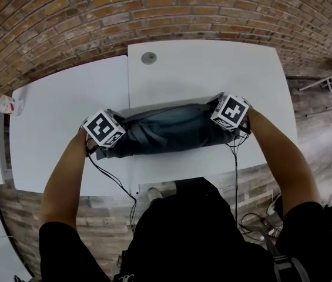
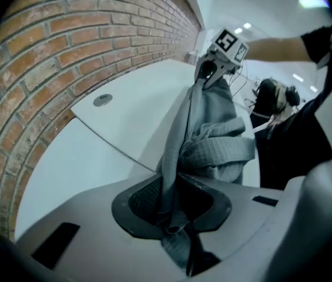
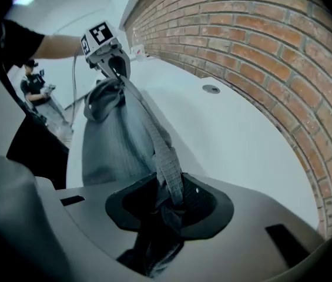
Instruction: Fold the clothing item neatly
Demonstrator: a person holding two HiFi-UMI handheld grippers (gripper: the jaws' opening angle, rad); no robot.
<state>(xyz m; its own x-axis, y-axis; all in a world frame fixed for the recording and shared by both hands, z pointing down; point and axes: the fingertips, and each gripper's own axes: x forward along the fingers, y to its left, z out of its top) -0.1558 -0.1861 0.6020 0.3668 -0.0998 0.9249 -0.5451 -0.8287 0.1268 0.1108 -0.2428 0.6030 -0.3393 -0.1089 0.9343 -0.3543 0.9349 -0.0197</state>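
The left gripper [image 2: 174, 207] is pinched on a bunched edge of the grey clothing item [image 2: 213, 134], the cloth running up out of its closed jaws. The right gripper [image 3: 168, 201] clamps a thick folded band of the same garment between its own pads. In the head view the left gripper [image 1: 108, 137] and the right gripper [image 1: 227, 119] point steeply down at opposite ends of the clothing item [image 1: 166, 131]. It stretches between them as a long rumpled roll lying across the near part of the white table [image 1: 213, 69], with the right end a little farther from the person than the left. Both bare forearms reach forward from black short sleeves, elbows out, and each hand is tucked under its marker cube. A dark cable [image 1: 111, 180] hangs from the left gripper over the table's near edge. A second white table [image 1: 54, 116] butts against the first on the left, and a small round cap [image 1: 148, 57] sits near the far edge, below the brick wall [image 1: 154, 4].
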